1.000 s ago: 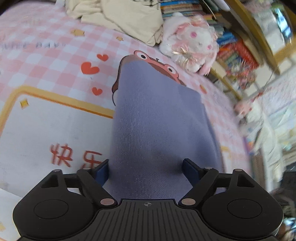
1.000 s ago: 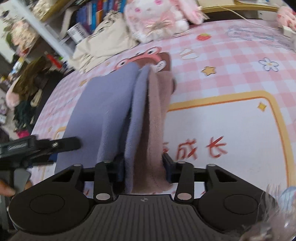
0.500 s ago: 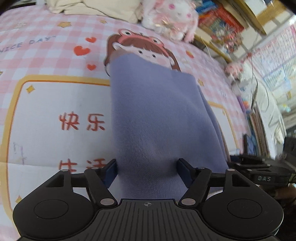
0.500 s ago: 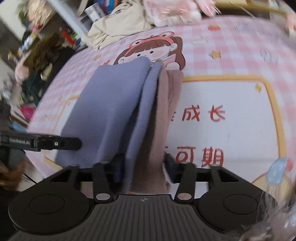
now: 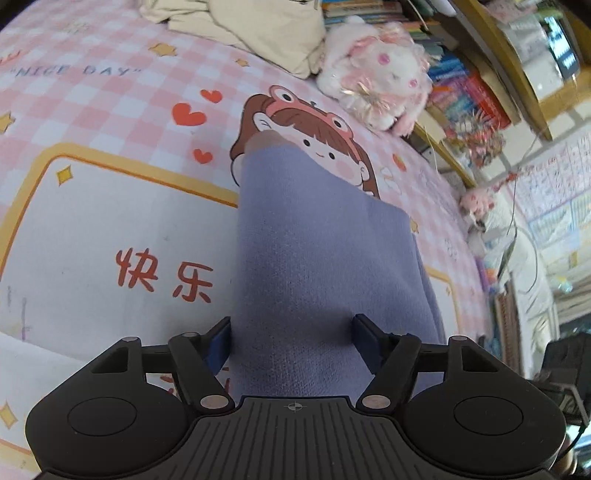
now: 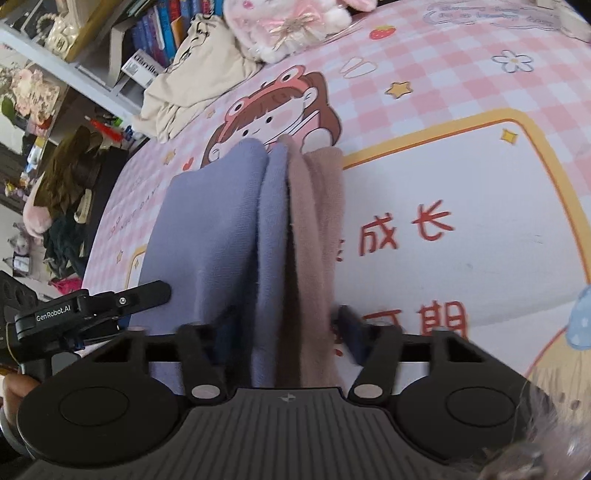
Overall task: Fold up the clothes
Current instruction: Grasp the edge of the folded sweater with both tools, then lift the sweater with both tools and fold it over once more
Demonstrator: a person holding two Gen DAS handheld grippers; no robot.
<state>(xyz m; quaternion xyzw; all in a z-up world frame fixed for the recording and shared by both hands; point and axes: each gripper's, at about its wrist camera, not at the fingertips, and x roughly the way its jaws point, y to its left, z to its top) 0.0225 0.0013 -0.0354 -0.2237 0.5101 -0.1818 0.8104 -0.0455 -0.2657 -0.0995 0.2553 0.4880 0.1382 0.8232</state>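
Note:
A fleece garment, lavender outside (image 5: 314,258) and dusty pink-brown inside (image 6: 317,221), lies lengthwise on the bed, reaching up to the cartoon girl print (image 5: 317,147). My left gripper (image 5: 291,332) is closing on its near end; the lavender cloth fills the whole gap and touches both pads. Seen from the right wrist, one left finger (image 6: 147,291) lies along the cloth's left edge. My right gripper (image 6: 286,321) is closing too. Upright lavender and pink-brown folds stand between its jaws, with a gap beside the left pad.
The bed wears a pink checked sheet (image 5: 92,221) with red characters and a yellow frame. A cream garment (image 5: 258,26) and a white-pink plush toy (image 5: 380,81) lie at the far edge. Crowded bookshelves (image 5: 461,92) stand beyond. A hand (image 6: 14,391) holds the left gripper.
The right jaws let go of the folds, spread, and have started to narrow again. The left jaws have drawn in against the lavender cloth. Both views swung aside and back.

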